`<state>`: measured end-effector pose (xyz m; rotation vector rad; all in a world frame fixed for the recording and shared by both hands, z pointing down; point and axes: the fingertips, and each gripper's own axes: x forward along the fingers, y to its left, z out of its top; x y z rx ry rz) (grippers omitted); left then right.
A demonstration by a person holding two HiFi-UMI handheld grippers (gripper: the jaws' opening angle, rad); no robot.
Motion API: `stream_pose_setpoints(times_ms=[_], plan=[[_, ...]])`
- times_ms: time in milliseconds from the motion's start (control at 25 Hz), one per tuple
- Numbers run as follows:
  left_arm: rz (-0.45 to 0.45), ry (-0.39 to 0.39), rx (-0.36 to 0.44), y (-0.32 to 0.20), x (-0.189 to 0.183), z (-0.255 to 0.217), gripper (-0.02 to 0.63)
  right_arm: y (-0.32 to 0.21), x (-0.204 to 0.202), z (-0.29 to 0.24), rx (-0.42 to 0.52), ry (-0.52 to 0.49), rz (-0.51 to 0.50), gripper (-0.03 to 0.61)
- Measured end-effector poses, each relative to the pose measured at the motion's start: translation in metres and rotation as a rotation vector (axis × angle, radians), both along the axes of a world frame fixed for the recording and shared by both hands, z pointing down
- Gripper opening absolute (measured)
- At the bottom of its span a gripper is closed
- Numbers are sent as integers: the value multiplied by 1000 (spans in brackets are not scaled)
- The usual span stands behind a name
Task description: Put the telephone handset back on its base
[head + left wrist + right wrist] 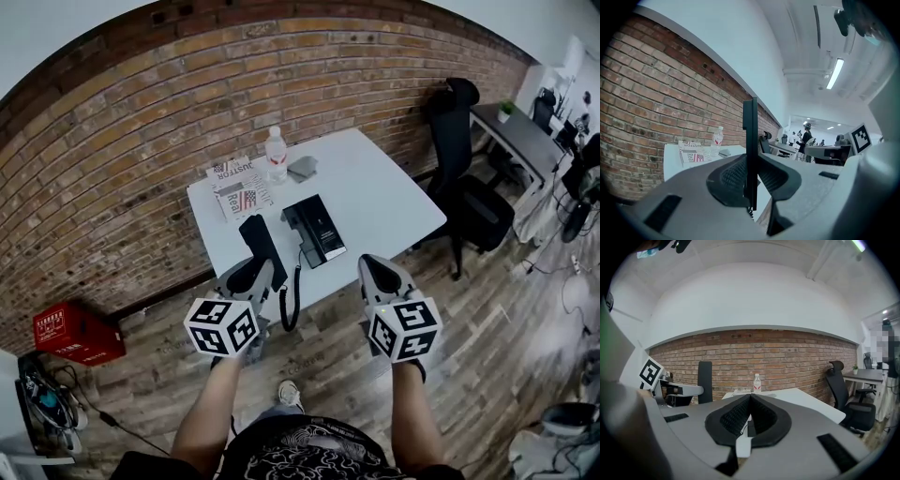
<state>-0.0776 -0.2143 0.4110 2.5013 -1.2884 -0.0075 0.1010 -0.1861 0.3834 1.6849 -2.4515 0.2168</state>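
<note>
The black telephone handset [261, 246] stands upright over the white table's [394, 206] near left edge, clamped in my left gripper [251, 281], which is shut on it. Its coiled cord [291, 300] hangs in a loop off the table edge. The black phone base [317, 230] lies flat on the table just right of the handset. In the left gripper view the handset [750, 140] shows edge-on between the pads of that gripper [751, 180]. My right gripper [378, 272] hovers at the table's near edge, shut with nothing in it [750, 413]; from there the handset [705, 381] appears to the left.
A water bottle [276, 155], a folded newspaper [239, 187] and a small grey item [302, 169] sit at the table's far side by the brick wall. A black office chair [464, 178] stands to the right, a red box [75, 333] on the floor at left.
</note>
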Motion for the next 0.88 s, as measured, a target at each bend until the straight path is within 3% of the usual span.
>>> stream_pose_setpoints(times_ms=[360,880], plan=[[73,34,-32,-37,-1,9,72,-37,-18,-6,5,19,31,2],[169,143,-185,-68,24,59,72,-61,-26,2,1,35,25,2]])
